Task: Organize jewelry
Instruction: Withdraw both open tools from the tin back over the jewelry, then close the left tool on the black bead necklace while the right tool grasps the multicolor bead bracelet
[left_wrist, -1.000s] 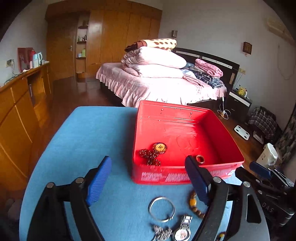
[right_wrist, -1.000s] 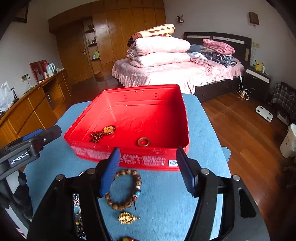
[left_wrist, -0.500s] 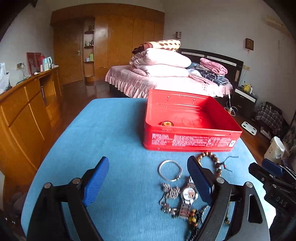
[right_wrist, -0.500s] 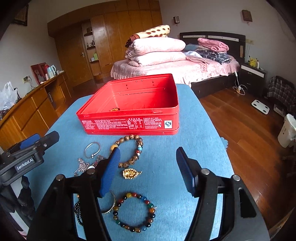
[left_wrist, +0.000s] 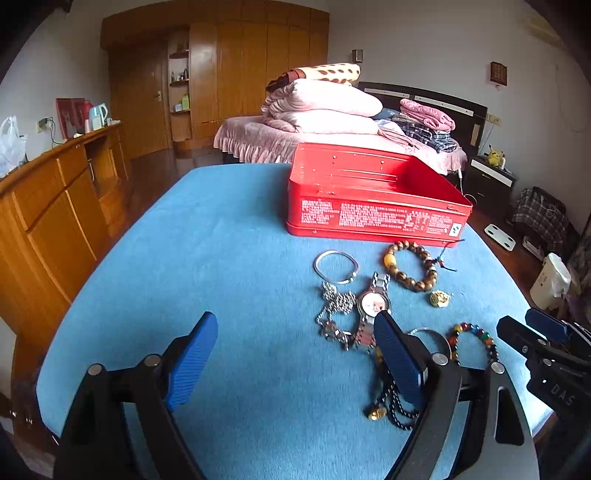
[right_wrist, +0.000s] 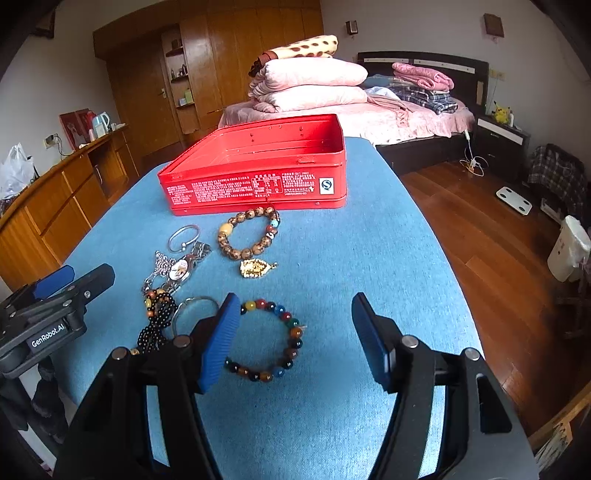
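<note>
An open red tin (left_wrist: 376, 199) (right_wrist: 258, 173) stands at the far side of the blue table (left_wrist: 221, 258). In front of it lie a silver bangle (left_wrist: 335, 266), a wooden bead bracelet (left_wrist: 410, 265) (right_wrist: 249, 232), a watch (left_wrist: 373, 302) (right_wrist: 181, 269), a silver chain (left_wrist: 334, 306), a gold pendant (left_wrist: 440, 298) (right_wrist: 256, 267) and black beads (left_wrist: 391, 398) (right_wrist: 157, 317). My left gripper (left_wrist: 293, 321) is open over bare cloth, its right finger beside the watch. My right gripper (right_wrist: 295, 301) is open above a coloured bead bracelet (right_wrist: 273, 339), apart from it.
The table's right edge (right_wrist: 424, 229) drops to a wooden floor. A wooden sideboard (left_wrist: 55, 206) runs along the left. A bed (left_wrist: 332, 136) with stacked pillows stands behind the tin. Each gripper shows at the edge of the other's view.
Both grippers have drawn back from the tin and sunk toward the table. The tin's inside has dropped out of sight, and more of the loose jewelry has come into view.
</note>
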